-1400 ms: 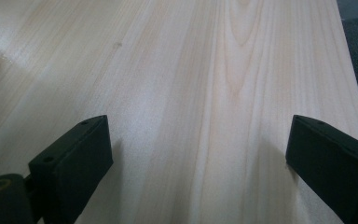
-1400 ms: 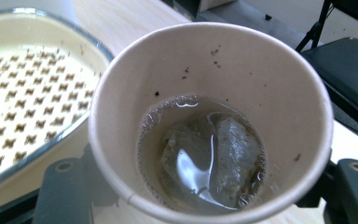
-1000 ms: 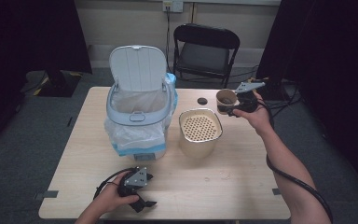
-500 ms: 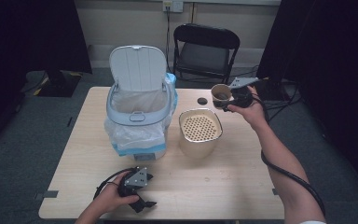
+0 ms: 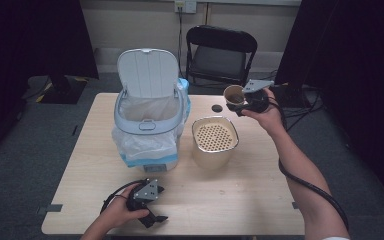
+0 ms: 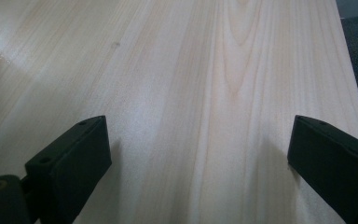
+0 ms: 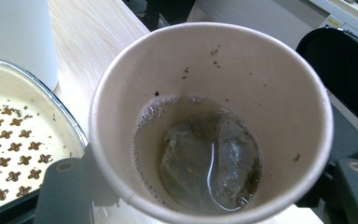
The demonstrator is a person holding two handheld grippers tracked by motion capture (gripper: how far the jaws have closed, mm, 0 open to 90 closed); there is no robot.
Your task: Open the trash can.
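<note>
My right gripper (image 5: 244, 102) is shut on a brown paper cup (image 5: 233, 94), held in the air above the table's far right part. The cup (image 7: 209, 121) holds a little brownish liquid and a wet tea bag (image 7: 209, 165). Just left of it and lower stands a cream bin with a perforated strainer top (image 5: 214, 136), also seen at the left of the right gripper view (image 7: 14, 144). My left gripper (image 5: 152, 212) rests on the table near its front edge, open, with bare wood between its fingers (image 6: 70, 154).
A white trash can (image 5: 149, 125) with its lid raised and a plastic liner stands left of the strainer bin. A small black lid (image 5: 216, 108) lies on the table behind the bin. A black folding chair (image 5: 221, 55) stands beyond the far edge.
The right gripper has carried the cup a little to the left and up, toward the strainer bin. The left gripper has stayed in place.
</note>
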